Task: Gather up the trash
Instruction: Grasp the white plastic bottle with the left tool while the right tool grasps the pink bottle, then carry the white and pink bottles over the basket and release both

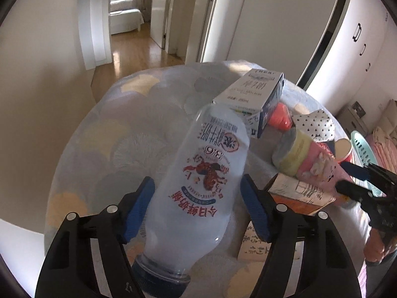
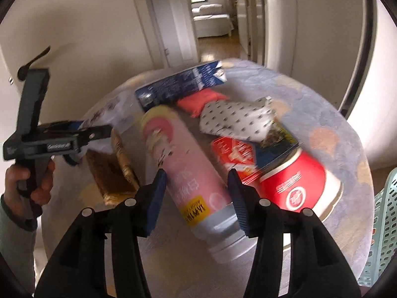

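Note:
A white milk bottle (image 1: 196, 188) with red print and a dark blue cap lies on the round table (image 1: 119, 129), cap end towards me. My left gripper (image 1: 198, 211) is open, one blue pad on each side of the bottle, with small gaps. A pink tube-shaped bottle (image 2: 184, 173) lies on the same table (image 2: 322, 114). My right gripper (image 2: 196, 198) is open, its pads on either side of the pink bottle's lower half. The pink bottle also shows in the left wrist view (image 1: 307, 161), and the right gripper (image 1: 352, 181) shows there at the right edge.
More trash lies on the table: a blue-and-white milk carton (image 1: 250, 94), an orange-red wrapper (image 2: 201, 99), a dotted wrapper (image 2: 235, 119), a red paper cup (image 2: 297, 186), a red packet (image 2: 235, 156) and a brown box (image 2: 111, 173). A mint green perforated basket (image 2: 384, 223) stands to the right.

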Motion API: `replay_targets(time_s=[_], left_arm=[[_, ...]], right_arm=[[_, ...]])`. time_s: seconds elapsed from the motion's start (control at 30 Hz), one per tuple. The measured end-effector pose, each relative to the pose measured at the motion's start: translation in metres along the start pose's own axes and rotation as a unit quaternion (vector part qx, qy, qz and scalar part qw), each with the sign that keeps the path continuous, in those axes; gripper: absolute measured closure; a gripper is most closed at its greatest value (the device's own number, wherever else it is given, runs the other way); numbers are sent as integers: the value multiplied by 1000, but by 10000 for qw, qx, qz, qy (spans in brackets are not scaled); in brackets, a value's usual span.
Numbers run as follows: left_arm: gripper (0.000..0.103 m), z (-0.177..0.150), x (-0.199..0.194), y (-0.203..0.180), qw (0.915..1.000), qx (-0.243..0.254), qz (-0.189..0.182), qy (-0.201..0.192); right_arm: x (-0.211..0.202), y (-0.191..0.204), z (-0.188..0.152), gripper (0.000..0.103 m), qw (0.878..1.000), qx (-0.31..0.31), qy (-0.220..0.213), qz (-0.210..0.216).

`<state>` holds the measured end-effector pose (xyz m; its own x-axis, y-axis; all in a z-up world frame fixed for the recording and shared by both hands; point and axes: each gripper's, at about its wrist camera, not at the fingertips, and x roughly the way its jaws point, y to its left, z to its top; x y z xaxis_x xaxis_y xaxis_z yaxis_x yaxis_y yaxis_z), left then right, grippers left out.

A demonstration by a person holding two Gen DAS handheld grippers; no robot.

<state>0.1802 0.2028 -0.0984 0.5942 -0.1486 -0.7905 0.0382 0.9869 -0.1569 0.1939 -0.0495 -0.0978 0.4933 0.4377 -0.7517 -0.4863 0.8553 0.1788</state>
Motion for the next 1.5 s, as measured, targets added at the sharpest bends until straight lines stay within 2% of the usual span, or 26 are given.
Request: replay_targets(time_s=[0.1, 0.17, 0.3, 0.47, 0.67, 0.83, 1.07, 1.3, 1.5], left_arm=[[44, -5, -3, 4, 10000, -55, -26, -12], [45, -10, -8, 8, 9999, -136, -69, 4], [45, -22, -17, 13, 9996, -279, -78, 23], [45, -28, -18, 7, 9997, -230, -27, 21], [46, -28, -19, 2, 9995, -297, 53, -25], [46, -31, -35, -2, 9990, -356, 6, -266], [46, -27, -72, -30, 9974, -183, -171, -680], [46, -11, -99, -90, 9929, 217, -570, -1019], [46, 6, -101, -167, 9858, 651, -1022, -1163]], right_arm=[[1, 9, -8, 55, 9993, -86, 341, 126], [2, 15, -13, 55, 9980, -117, 566, 263], [8, 24, -12, 55, 9977, -143, 603, 280], [26, 23, -9, 55, 9967, 58, 760, 294], [25, 21, -11, 58, 9970, 205, 657, 356], [4, 8, -18, 58, 9977, 352, 449, 354], [-43, -11, -30, 58, 9977, 589, 36, 321], [-92, -43, -35, 58, 9945, 927, -478, 135], [-138, -88, -44, 58, 9857, 1419, -889, -159]])
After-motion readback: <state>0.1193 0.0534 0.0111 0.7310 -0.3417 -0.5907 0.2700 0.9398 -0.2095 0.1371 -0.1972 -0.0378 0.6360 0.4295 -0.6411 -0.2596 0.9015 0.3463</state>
